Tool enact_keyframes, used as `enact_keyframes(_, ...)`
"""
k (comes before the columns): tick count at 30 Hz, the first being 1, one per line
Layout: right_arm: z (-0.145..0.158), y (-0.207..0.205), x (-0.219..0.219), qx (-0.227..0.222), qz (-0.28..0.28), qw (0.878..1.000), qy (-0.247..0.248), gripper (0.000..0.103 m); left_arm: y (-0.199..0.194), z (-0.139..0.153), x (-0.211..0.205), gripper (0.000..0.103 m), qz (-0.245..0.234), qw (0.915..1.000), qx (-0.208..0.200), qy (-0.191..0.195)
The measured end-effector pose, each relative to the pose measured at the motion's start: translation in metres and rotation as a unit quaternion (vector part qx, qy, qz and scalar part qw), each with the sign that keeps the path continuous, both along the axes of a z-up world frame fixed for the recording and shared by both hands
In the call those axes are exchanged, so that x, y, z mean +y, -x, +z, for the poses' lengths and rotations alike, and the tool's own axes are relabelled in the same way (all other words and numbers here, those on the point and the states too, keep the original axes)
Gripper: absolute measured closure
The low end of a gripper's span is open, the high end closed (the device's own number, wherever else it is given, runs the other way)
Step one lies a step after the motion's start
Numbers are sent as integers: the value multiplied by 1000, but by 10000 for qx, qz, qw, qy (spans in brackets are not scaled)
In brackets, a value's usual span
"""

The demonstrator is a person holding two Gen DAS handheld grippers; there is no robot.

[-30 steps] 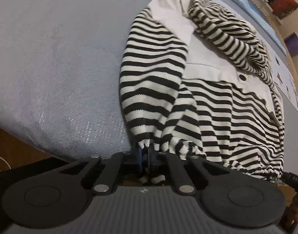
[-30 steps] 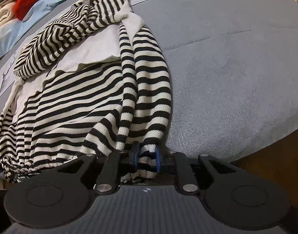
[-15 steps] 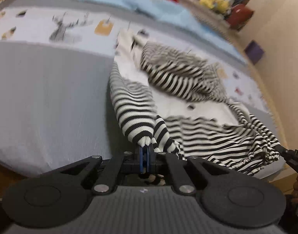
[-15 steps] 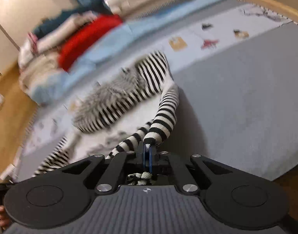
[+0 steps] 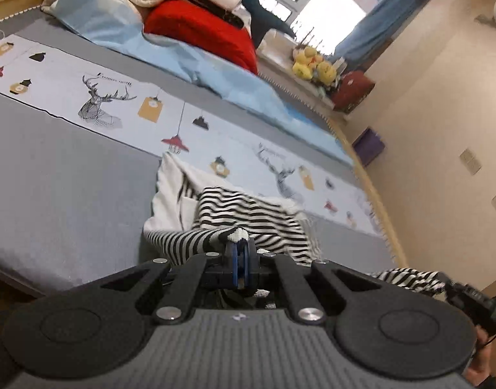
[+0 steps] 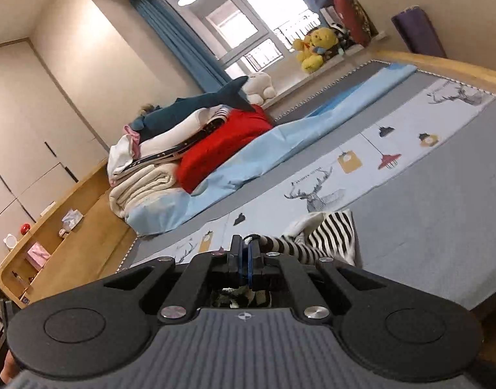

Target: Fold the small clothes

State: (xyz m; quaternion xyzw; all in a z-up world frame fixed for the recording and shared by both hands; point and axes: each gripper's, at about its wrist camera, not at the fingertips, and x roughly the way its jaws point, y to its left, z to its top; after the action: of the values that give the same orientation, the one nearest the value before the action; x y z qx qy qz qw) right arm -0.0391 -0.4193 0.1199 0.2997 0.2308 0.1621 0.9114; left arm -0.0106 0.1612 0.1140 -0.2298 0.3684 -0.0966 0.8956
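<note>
Nearest us, our left tongs point(image 5: 239, 253) and right tongs point(image 6: 246, 253) are each pinching a cuff of the striped top point(image 5: 248, 214), which is lifted off the grey bed point(image 5: 63, 188), with the red pillow point(image 5: 202, 35) and folded blankets point(image 6: 144, 188) beyond.

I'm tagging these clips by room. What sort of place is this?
Most likely a home bedroom: a bed, folded bedding stacked at its head, and plush toys on the windowsill.
</note>
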Motion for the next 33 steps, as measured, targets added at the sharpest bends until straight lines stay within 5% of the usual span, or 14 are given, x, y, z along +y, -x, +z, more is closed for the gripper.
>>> enact_keyframes(9, -36, -71, 14, 432, -220, 9980, 411, 101, -95, -39, 0, 100, 201, 9990, 287, -288)
enact_keyframes(16, -49, -196, 25, 626, -328, 9952, 670, 101, -218, -68, 4, 100, 456, 9974, 233, -504)
enact_keyframes(23, -89, -325, 58, 858, -499, 9883, 1160, 101, -313, -123, 18, 99, 760, 9939, 604, -526)
enact_keyframes(26, -120, -356, 65, 1108, -614, 9832, 1314, 100, -329, -144, 26, 89, 782, 9902, 1107, -327)
enact_keyframes(29, -139, -376, 64, 1713, -560, 9756, 1256, 94, -326, -139, 38, 66, 845, 9917, 956, 154)
enact_keyframes(33, -122, -368, 58, 1300, -860, 9789, 1320, 70, -321, -132, 40, 62, 713, 9948, 672, 292)
